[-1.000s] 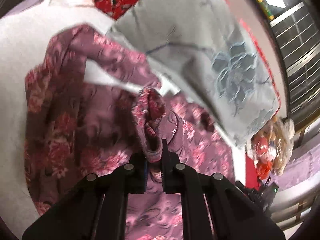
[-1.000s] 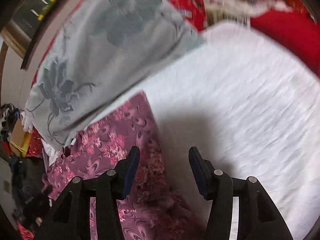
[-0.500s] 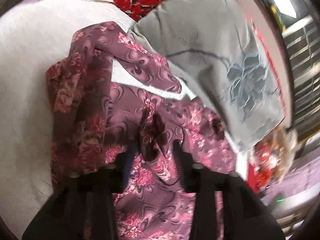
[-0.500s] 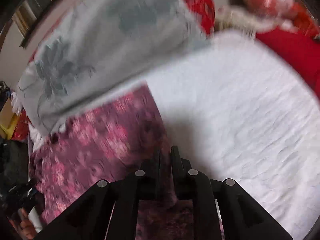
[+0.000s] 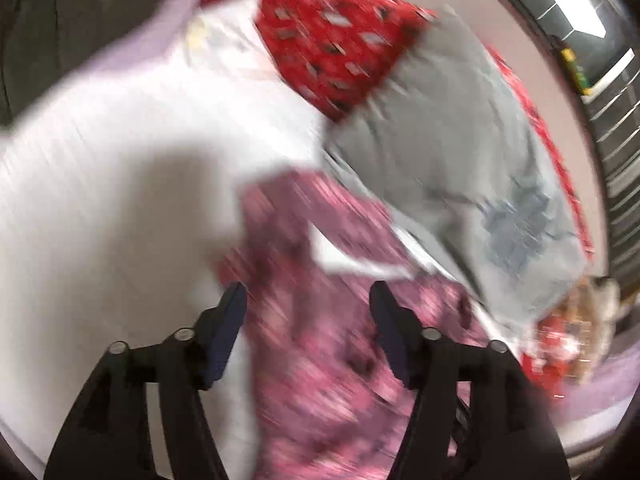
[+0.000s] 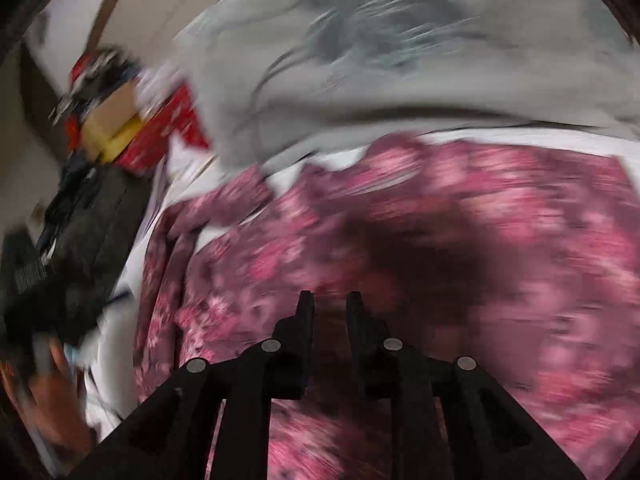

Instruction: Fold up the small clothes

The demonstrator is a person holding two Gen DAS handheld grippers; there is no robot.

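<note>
A purple garment with pink flowers lies on a white bed sheet; it fills the right wrist view too. My left gripper is open and empty just above the garment's left edge. My right gripper has its fingers close together, with a fold of the flowered cloth between them. Both views are blurred by motion.
A grey pillow with a flower print lies beyond the garment, also in the right wrist view. A red patterned pillow is behind it. Clutter and a box sit off the bed's left side.
My left gripper let go of the garment's fold, opened wide and moved left. My right gripper closed on the garment's edge and swung left with the cloth.
</note>
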